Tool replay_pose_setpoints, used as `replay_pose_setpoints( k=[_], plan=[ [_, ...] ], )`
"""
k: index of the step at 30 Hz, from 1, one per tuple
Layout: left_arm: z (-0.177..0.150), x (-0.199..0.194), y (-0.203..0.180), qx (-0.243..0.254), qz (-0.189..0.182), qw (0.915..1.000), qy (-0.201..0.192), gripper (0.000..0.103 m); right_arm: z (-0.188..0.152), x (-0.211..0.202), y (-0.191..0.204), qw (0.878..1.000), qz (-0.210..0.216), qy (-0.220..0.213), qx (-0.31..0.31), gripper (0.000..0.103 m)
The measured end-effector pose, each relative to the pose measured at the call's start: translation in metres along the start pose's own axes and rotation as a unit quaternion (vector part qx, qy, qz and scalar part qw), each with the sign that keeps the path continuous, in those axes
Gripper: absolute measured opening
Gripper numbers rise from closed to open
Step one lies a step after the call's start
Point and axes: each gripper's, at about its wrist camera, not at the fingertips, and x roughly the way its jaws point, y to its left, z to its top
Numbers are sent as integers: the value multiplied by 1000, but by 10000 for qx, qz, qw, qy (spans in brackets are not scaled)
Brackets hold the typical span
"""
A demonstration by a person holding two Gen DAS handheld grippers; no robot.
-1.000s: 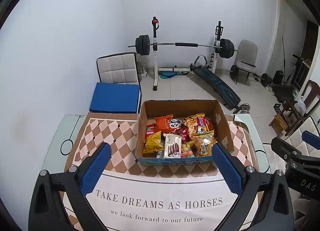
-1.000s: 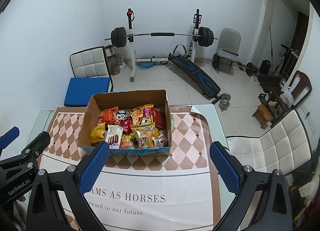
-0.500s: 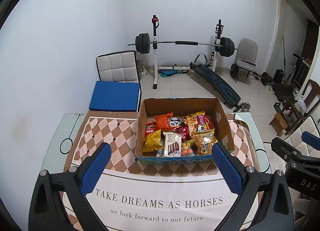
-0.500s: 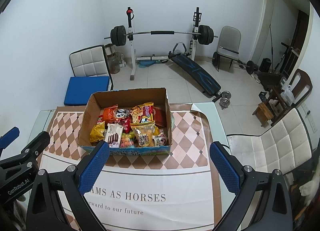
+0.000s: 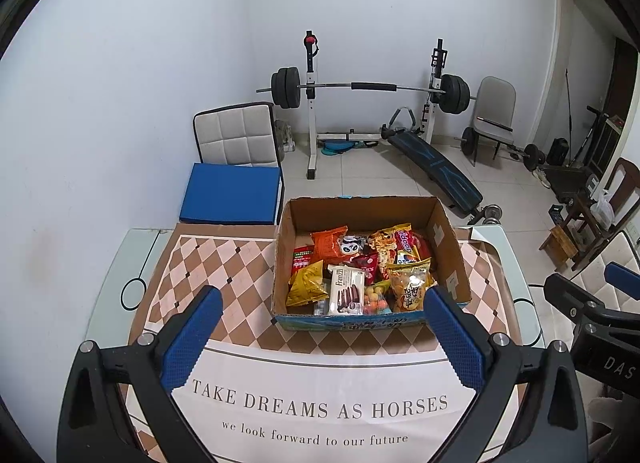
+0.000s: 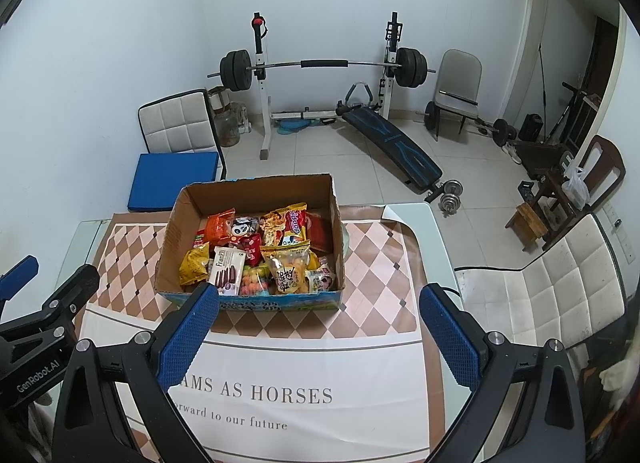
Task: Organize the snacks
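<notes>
An open cardboard box [image 5: 450, 247] [image 6: 176, 219] stands on the table, packed with several snack packets. Among them are a white Franzzi wafer pack [image 5: 346, 290] [image 6: 228, 270], a yellow chip bag [image 5: 307, 283] [image 6: 193, 263], an orange bag [image 5: 329, 241] [image 6: 219, 226] and a yellow bag with a cartoon print [image 5: 409, 287] [image 6: 287, 269]. My left gripper [image 5: 322, 301] hovers open above the cloth in front of the box, nothing between its blue pads. My right gripper [image 6: 320, 299] is open too, held just short of the box's front wall, empty.
A glass table [image 5: 128, 259] carries a checkered cloth with printed lettering [image 5: 320, 407] [image 6: 256, 393]. A blue cushion on a white chair [image 5: 230, 191] stands behind the table. A barbell rack [image 5: 368, 87] and sit-up bench fill the back. A white padded chair [image 6: 560, 283] is at the right.
Both views have shifted slightly, so the box sits a touch higher and farther in frame. Both grippers stay open and empty.
</notes>
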Motion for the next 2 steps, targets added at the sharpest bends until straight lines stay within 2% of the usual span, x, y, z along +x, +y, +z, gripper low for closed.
replay_pose_setpoints(
  k=[2],
  plan=[
    [1,1,0,2,-20,10000,-7,103,1,0,-1,10000,-16,-17,-2,102]
  ],
)
